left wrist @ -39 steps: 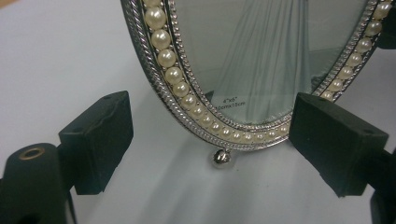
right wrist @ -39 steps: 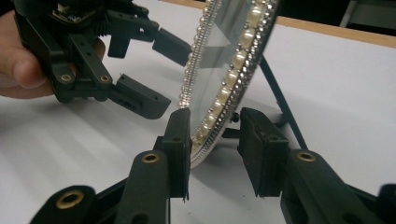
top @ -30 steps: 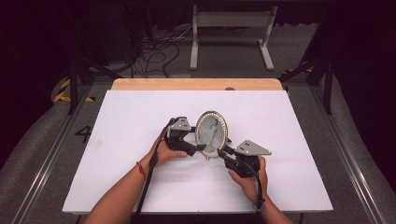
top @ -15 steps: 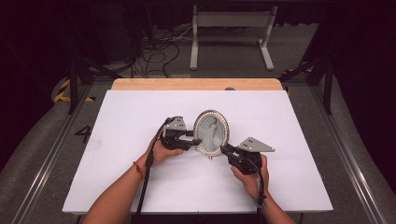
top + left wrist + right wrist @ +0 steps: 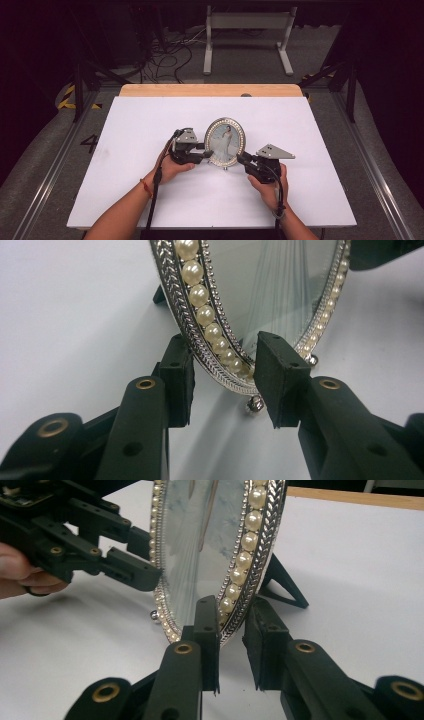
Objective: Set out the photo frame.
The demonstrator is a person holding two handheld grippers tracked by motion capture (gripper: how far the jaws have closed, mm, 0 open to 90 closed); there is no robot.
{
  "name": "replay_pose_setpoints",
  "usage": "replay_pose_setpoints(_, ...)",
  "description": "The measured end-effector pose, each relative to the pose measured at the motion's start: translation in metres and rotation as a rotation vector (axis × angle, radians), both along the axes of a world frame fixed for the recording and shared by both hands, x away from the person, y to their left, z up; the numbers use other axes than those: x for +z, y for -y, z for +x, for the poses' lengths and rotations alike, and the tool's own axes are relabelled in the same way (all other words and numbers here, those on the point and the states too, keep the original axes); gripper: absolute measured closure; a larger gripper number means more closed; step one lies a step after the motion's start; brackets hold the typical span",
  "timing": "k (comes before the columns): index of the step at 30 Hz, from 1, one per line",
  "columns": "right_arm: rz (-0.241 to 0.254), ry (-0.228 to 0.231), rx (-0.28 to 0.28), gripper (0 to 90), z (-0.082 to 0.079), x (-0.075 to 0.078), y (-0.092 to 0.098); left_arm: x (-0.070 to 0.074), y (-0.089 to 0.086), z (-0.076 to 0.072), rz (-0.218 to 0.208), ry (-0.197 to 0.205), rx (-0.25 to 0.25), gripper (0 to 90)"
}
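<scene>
oval photo frame (image 5: 226, 142) upright between left gripper (image 5: 204, 154) and right gripper (image 5: 242, 159), rim in both jaws

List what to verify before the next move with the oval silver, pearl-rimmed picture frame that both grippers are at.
1. Oval silver pearl-rimmed picture frame upright on white table: ok.
2. Left gripper astride the frame's lower rim: ok.
3. Left gripper's grip firm: cannot tell; its jaws have just been closing with the rim between them.
4. Right gripper pads pressing the rim on both faces: ok.
5. Black rear stand unfolded, foot on the table: ok.
6. Glass undamaged: cannot tell.
</scene>
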State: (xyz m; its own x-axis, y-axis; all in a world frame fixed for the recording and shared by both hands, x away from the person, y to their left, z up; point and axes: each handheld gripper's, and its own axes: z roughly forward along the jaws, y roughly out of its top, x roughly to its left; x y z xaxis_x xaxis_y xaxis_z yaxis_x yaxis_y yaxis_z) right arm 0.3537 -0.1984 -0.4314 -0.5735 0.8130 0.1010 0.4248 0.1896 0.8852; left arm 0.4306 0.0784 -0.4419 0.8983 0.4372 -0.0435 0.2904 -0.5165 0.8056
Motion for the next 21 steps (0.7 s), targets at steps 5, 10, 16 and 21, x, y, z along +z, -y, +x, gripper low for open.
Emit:
replay_pose_setpoints(5,-0.005,0.005,-0.014,76.0,0.001,0.0,-0.003,0.001,-0.001,-0.017,0.068,0.041,0.015,62.5)
replay_pose_setpoints(10,-0.008,0.01,-0.02,75.5,0.003,0.001,-0.005,0.006,-0.004,-0.021,0.032,0.045,0.028,55.0)
replay_pose_setpoints(16,-0.004,0.034,-0.028,73.8,0.001,0.002,-0.006,0.015,-0.012,-0.018,-0.053,0.1,0.057,55.0)
replay_pose_setpoints(21,0.01,0.051,-0.036,73.5,0.0,0.004,-0.005,0.016,-0.013,-0.016,-0.07,0.107,0.073,67.2)
